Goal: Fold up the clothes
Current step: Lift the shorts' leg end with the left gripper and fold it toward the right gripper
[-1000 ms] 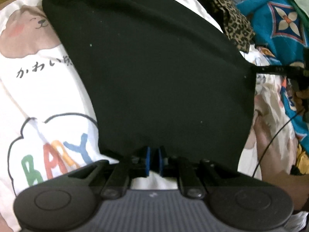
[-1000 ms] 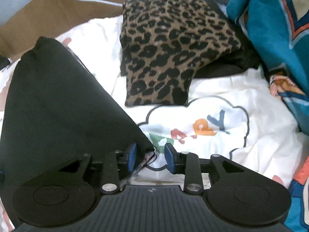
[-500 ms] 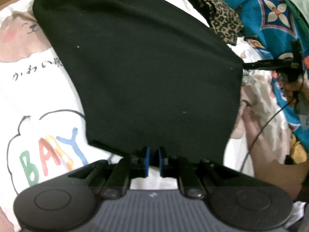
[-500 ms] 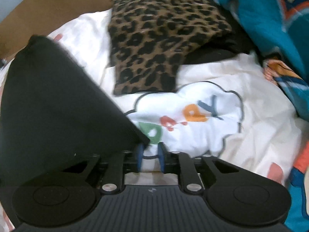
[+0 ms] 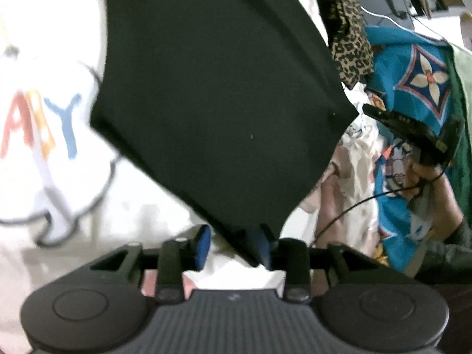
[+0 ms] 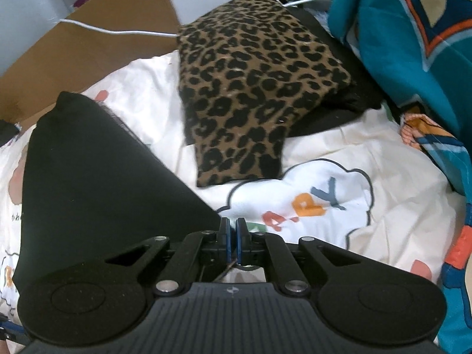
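Observation:
A black garment (image 5: 221, 103) lies stretched over the white printed sheet (image 5: 59, 191). My left gripper (image 5: 233, 244) is at its near corner with its jaws opening. The cloth still drapes against the right finger, but the pads (image 5: 203, 243) stand apart and do not press it. My right gripper (image 6: 232, 239) is shut on another corner of the black garment (image 6: 97, 177), which rises taut toward it. In the left wrist view, the right gripper (image 5: 413, 129) shows at the garment's right corner, held by a hand (image 5: 424, 171).
A folded leopard-print garment (image 6: 259, 88) sits on a dark one at the back. A teal patterned blanket (image 6: 413, 44) is piled on the right. A cardboard box (image 6: 88, 50) with a white cable (image 6: 118, 31) stands behind the sheet (image 6: 383, 162).
The left jaws, shut on the garment's edge before, have sprung apart, and the left view has rolled and dropped. The right jaws have closed on the garment's corner and lifted it slightly.

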